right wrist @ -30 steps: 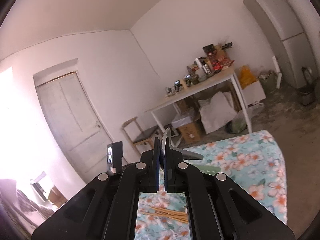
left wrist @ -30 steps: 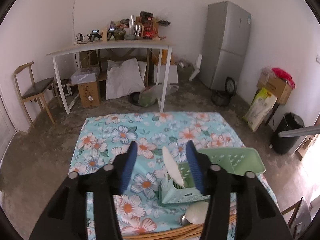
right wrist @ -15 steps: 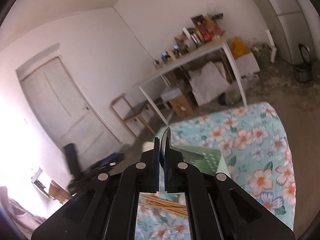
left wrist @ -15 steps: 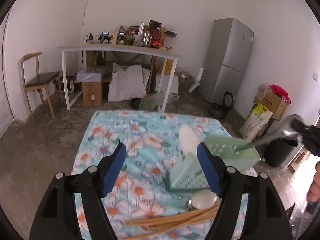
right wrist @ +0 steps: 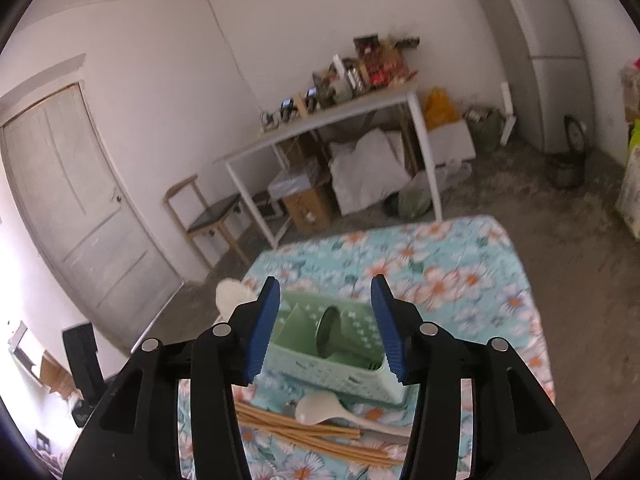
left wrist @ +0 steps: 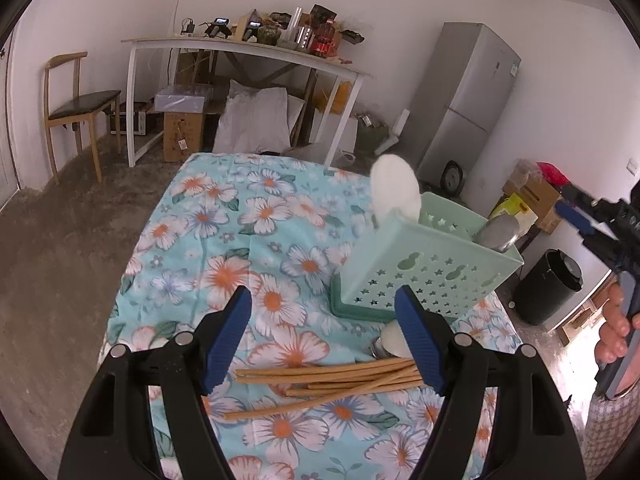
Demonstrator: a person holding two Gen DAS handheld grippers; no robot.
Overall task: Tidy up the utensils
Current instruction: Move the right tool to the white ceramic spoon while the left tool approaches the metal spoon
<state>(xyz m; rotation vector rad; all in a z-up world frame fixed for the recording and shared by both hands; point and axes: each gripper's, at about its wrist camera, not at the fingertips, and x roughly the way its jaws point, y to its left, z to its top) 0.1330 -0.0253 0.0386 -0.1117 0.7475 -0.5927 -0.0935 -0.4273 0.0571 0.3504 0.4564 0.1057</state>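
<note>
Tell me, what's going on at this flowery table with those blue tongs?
A person is sorting utensils into a green basket. The right tongs are opening just above it, with a metal spoon standing inside, apparently just let go. The left tongs are open, empty, over a bundle of wooden chopsticks. A white spoon lies beside the chopsticks.

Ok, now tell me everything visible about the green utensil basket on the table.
The green utensil basket is pale mint plastic, box-shaped, its walls perforated with small stars and gourd-shaped holes, and it sits in a darker green base tray. Dividers split the inside into compartments. It stands upright on the floral tablecloth, just behind the bundle of wooden chopsticks. A white rice paddle sticks up from one end and a metal spoon rests in another compartment. Neither gripper touches it.
</note>
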